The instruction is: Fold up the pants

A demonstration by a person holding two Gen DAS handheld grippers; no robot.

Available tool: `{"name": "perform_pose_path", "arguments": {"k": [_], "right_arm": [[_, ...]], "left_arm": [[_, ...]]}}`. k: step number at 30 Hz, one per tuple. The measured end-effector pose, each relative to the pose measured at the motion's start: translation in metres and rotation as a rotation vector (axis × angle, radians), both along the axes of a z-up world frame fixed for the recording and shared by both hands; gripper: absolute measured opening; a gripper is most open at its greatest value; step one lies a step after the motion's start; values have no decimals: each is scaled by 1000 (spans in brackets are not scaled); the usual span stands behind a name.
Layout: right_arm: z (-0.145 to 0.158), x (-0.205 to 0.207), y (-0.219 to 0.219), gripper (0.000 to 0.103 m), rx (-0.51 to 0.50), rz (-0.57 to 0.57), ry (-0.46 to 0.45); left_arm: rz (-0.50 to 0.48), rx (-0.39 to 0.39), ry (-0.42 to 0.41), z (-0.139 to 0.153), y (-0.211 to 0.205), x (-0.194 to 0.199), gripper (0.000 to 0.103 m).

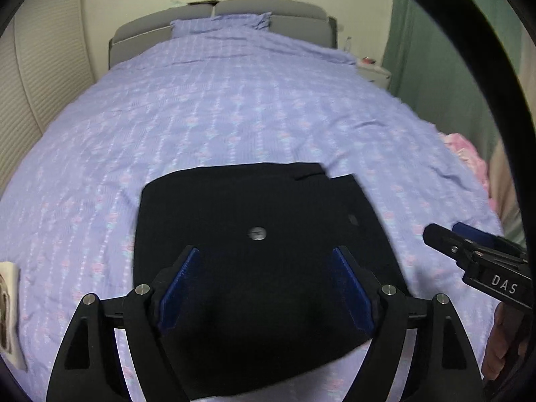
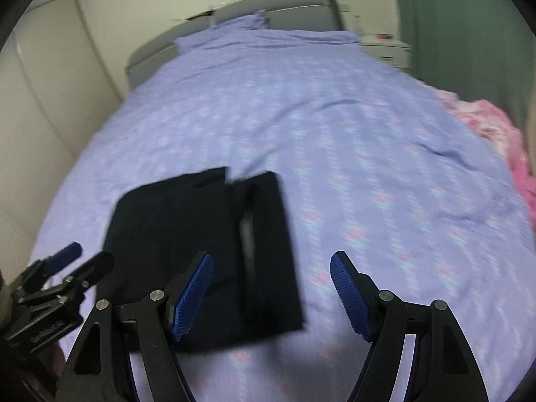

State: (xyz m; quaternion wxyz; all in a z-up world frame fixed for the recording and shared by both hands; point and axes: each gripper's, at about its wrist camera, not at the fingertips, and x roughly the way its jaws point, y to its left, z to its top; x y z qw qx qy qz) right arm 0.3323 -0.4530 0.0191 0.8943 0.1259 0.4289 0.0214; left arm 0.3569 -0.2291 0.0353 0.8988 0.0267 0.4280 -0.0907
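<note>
I hover both grippers, left gripper [image 1: 264, 284] and right gripper [image 2: 271, 291], jaws spread and empty, over the pants [image 1: 254, 221] lying apparently folded on the bed [image 1: 234, 107]; likely released to settle flat.

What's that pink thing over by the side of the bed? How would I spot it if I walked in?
Start from the big bed under its lilac patterned cover, with the grey headboard at the far end. Follow the edge nearest the green curtain back from the headboard, and there lies a crumpled pink cloth. It is the only pink, bunched-up thing; the black folded pants lie flat mid-bed.
</note>
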Motion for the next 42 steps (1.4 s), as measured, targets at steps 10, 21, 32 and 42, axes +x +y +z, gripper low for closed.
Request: {"name": "perform_pose_path", "arguments": {"k": [10,21,32,42], "right_arm": [[-55,69,39,49,49,139,122],[-75,67,42,34,130,109,193],[-72,85,55,29,184,185,189],[-54,66,33,6,123,109,105]], "left_arm": [[21,42,36,-21,9,26,80],[15,11,65,-29,15,33,80],[35,19,107,-43,15,34,80],[32,80,103,-50,7,31,80]]}}
